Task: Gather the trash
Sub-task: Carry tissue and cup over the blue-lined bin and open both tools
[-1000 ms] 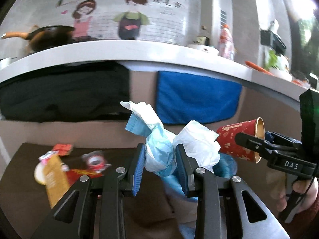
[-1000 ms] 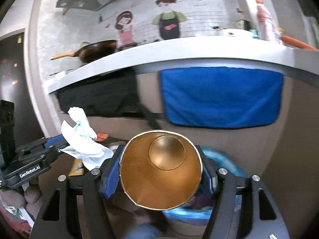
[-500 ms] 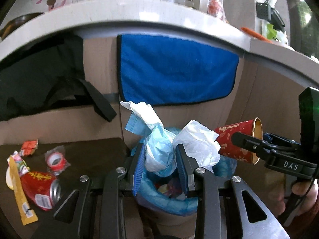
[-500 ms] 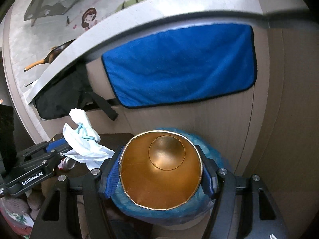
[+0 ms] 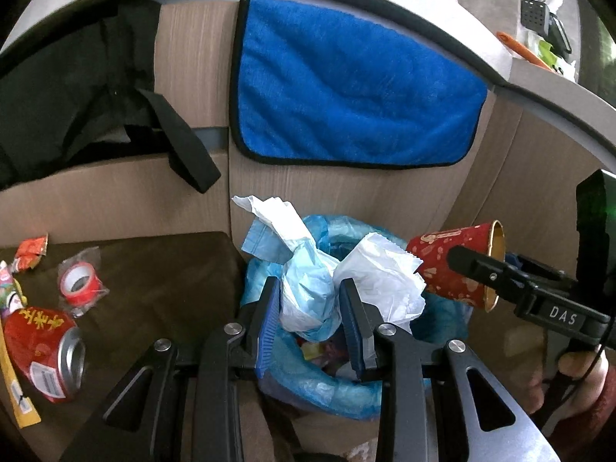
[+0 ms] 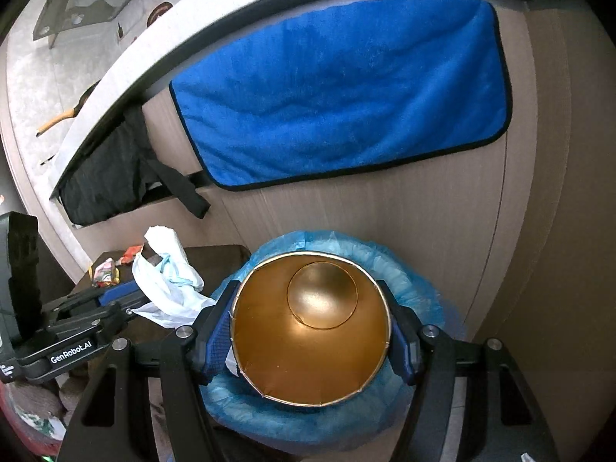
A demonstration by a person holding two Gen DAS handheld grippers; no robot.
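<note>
Holding both loads over the bin, the person stands at the drop-off step of the collection. At far left, several items remain on the dark table (image 5: 161, 269): a yellow wrapper strip (image 5: 15, 396), a crushed red can (image 5: 44, 354), a roll of red tape (image 5: 79, 283) in clear film, and a small red wrapper (image 5: 32, 250). To the right of these, the left gripper (image 5: 311, 315) is clamped on a wad of tissue and a pale blue face mask (image 5: 304, 288), which stands up between the blue pads above the near left part of the bin (image 5: 319, 394). The bin sits just beside the table edge, against the cabinet below a hanging blue towel (image 5: 346, 92); its blue liner is folded over the rim, and trash already lies inside. Further right, the right gripper (image 6: 310, 331) grips a red paper cup (image 5: 456, 265) across its sides; the right wrist view looks straight into the gold interior of the cup (image 6: 312, 331), with the bin rim (image 6: 419, 292) showing around it. Judged from this, the next move is release: part the left jaws so the wad falls into the liner, then part the right jaws for the cup. The wad is light and may cling to a pad, and part of it overhangs toward the table, so centring it first is advisable. The table items then await pickup.
</note>
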